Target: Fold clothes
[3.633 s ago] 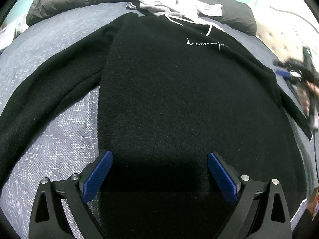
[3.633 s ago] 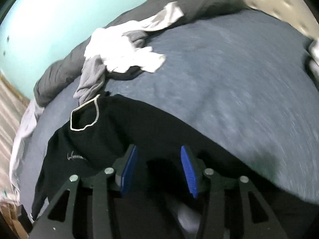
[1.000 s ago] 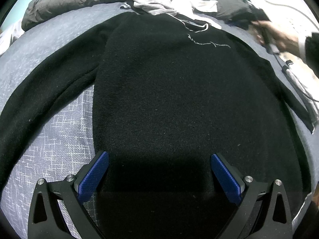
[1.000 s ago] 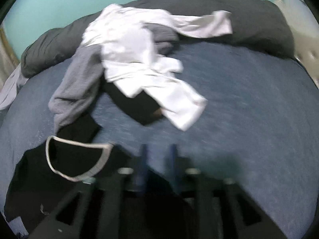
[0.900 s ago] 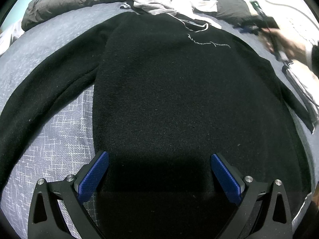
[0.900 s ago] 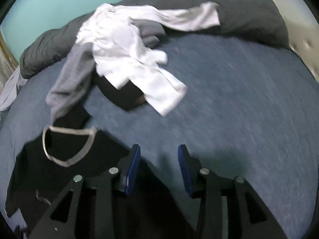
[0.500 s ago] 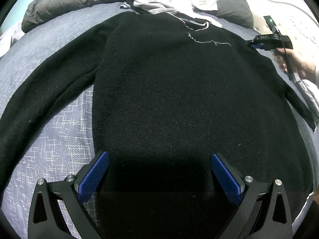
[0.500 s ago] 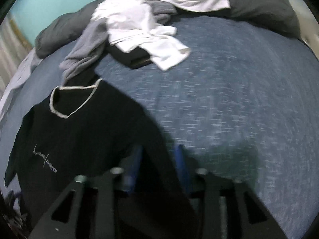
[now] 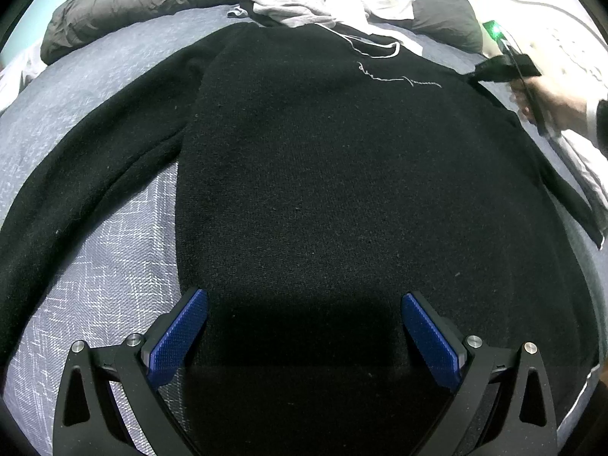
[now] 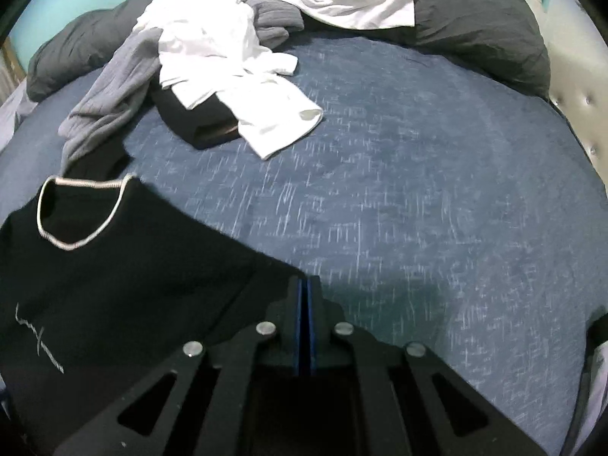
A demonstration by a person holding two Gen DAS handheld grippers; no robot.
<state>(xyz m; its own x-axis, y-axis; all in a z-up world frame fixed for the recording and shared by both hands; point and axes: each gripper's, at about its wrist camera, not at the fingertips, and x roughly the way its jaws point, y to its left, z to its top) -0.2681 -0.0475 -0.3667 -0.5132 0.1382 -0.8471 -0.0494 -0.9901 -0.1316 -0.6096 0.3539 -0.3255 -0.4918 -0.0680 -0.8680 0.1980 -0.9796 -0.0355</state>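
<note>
A black sweater (image 9: 323,174) with a white-trimmed neck and white script lies flat, front up, on the blue bed. My left gripper (image 9: 304,326) is open, its blue pads spread over the sweater's hem, holding nothing. My right gripper (image 10: 304,292) is shut at the sweater's right shoulder (image 10: 228,277); the pads meet at the fabric edge, and whether cloth is pinched is unclear. The right gripper also shows in the left wrist view (image 9: 505,68), held by a hand at the shoulder. The left sleeve (image 9: 76,167) lies spread outward.
A pile of white, grey and black clothes (image 10: 212,57) lies beyond the sweater's neck. A dark grey duvet (image 10: 475,26) runs along the far side of the bed. A tufted headboard (image 10: 577,114) stands at the right. Blue sheet (image 10: 399,190) lies right of the sweater.
My right gripper has moved down to the sweater's right shoulder and closed its fingers there. My left gripper has stayed open over the hem.
</note>
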